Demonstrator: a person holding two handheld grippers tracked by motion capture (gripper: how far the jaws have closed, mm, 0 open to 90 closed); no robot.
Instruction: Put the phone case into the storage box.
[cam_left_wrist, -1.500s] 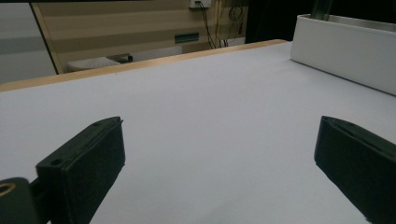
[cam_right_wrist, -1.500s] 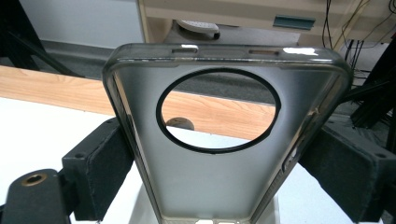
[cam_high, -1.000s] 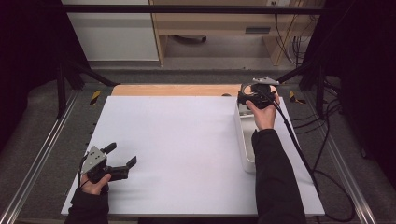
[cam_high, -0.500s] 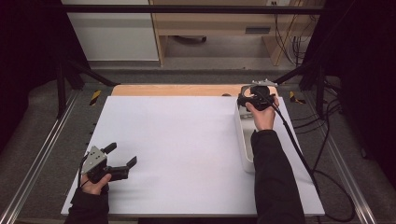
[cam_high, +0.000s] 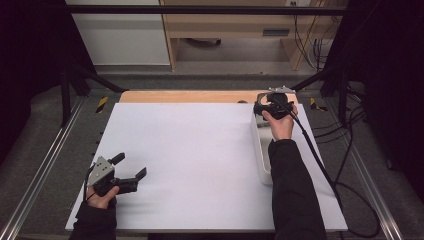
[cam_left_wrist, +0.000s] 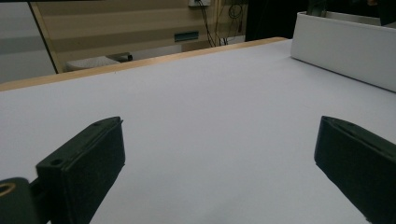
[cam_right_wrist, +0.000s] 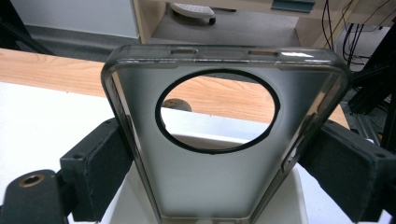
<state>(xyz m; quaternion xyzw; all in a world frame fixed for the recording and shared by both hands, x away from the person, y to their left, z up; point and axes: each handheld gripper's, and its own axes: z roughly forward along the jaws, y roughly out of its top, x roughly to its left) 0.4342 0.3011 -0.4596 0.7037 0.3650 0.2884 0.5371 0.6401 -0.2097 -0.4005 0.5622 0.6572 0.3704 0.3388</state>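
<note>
Translucent phone case (cam_right_wrist: 224, 140), bottom cropped, clamped by right gripper (cam_right_wrist: 219, 163).

Bright, evenly lit table; dark surroundings; near jaws blurred.

A white sheet (cam_high: 200, 165) is spread over a wooden table (cam_high: 185, 96). Beyond it, a pale cabinet (cam_high: 120, 35) and hanging cables (cam_high: 312, 35) are seen.
</note>
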